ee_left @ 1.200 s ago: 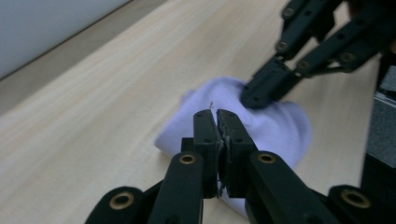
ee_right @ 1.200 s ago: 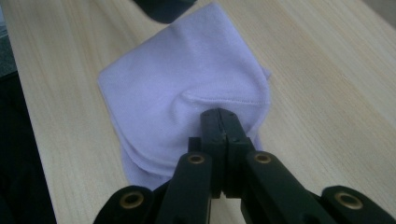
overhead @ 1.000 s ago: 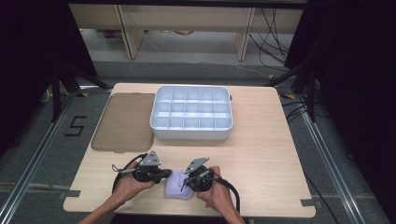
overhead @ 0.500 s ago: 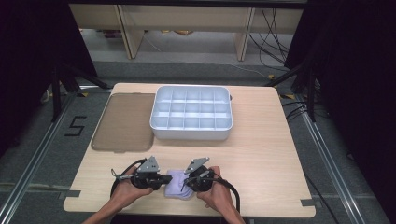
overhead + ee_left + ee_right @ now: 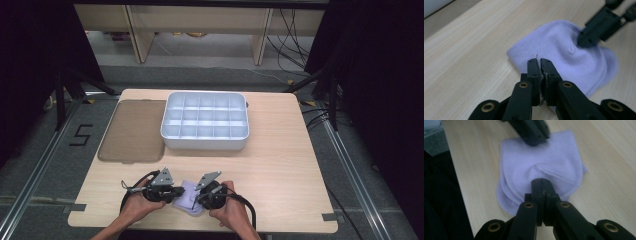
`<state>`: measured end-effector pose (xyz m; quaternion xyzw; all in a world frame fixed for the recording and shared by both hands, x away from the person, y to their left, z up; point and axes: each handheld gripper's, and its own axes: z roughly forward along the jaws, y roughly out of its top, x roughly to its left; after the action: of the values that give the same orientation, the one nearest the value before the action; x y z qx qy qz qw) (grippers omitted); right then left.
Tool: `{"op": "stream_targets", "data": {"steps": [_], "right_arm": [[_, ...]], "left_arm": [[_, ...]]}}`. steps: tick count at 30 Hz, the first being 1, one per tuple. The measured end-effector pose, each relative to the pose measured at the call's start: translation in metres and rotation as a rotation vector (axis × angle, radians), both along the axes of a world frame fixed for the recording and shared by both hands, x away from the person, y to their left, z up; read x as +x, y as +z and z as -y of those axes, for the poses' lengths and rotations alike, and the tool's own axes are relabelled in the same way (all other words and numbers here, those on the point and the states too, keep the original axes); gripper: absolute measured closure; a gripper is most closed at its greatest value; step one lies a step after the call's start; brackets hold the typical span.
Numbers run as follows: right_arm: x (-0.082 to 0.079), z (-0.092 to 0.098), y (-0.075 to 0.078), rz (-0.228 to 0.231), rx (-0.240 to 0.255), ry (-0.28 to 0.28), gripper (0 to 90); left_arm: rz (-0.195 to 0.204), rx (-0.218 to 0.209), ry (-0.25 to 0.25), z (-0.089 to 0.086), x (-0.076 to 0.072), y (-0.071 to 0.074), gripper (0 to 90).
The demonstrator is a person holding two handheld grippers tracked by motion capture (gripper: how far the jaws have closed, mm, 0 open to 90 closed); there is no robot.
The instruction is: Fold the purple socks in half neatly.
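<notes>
A folded lavender cloth (image 5: 186, 199) lies on the wooden table near its front edge, between my two grippers. My left gripper (image 5: 178, 192) comes at it from the left. In the left gripper view its jaws (image 5: 539, 61) stand shut over the near edge of the cloth (image 5: 564, 47), with no fold visibly drawn up between them. My right gripper (image 5: 196, 201) comes from the right, and its jaws (image 5: 541, 180) are shut on a puckered crease of the cloth (image 5: 541, 157). That right gripper (image 5: 584, 41) also shows pressing into the fabric in the left gripper view.
A white tray (image 5: 205, 143) divided into several compartments stands at the middle back of the table (image 5: 280, 170). A flat brown lid (image 5: 132, 131) lies to its left. The table's front edge runs just below the person's hands (image 5: 231, 212).
The left gripper has shifted slightly toward the front edge by the cloth. The right gripper and the cloth have stayed where they were.
</notes>
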<state>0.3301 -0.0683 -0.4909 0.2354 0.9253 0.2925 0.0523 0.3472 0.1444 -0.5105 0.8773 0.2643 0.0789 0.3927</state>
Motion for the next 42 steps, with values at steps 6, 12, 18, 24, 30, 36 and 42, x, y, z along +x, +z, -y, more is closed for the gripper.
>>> {"op": "stream_targets", "data": {"steps": [6, 12, 18, 24, 30, 36, 42], "right_arm": [[-0.001, 0.000, 0.003, 0.033, 0.008, 0.009, 89.9], [-0.005, 0.001, 0.007, 0.023, 0.023, -0.010, 89.1], [-0.007, -0.002, 0.012, 0.055, 0.050, -0.016, 88.6], [-0.010, -0.016, 0.009, 0.067, 0.073, 0.019, 88.9], [-0.010, -0.029, -0.007, 0.026, 0.065, 0.049, 90.0], [-0.008, -0.025, -0.006, 0.036, 0.085, 0.022, 90.0], [0.017, -0.011, 0.001, 0.101, 0.067, -0.084, 90.0]], "left_arm": [[-0.050, -0.065, 0.068, -0.010, -0.002, 0.008, 63.4], [-0.167, -0.072, 0.091, -0.017, -0.005, 0.002, 58.9], [-0.206, -0.102, 0.076, -0.015, -0.003, -0.003, 69.0], [-0.177, -0.116, 0.081, -0.017, -0.004, -0.003, 83.4], [-0.127, -0.133, 0.077, -0.016, -0.009, 0.006, 84.5], [-0.069, -0.115, 0.046, -0.011, -0.018, 0.015, 84.5], [-0.050, -0.103, 0.023, -0.009, -0.020, 0.017, 84.5]]}}
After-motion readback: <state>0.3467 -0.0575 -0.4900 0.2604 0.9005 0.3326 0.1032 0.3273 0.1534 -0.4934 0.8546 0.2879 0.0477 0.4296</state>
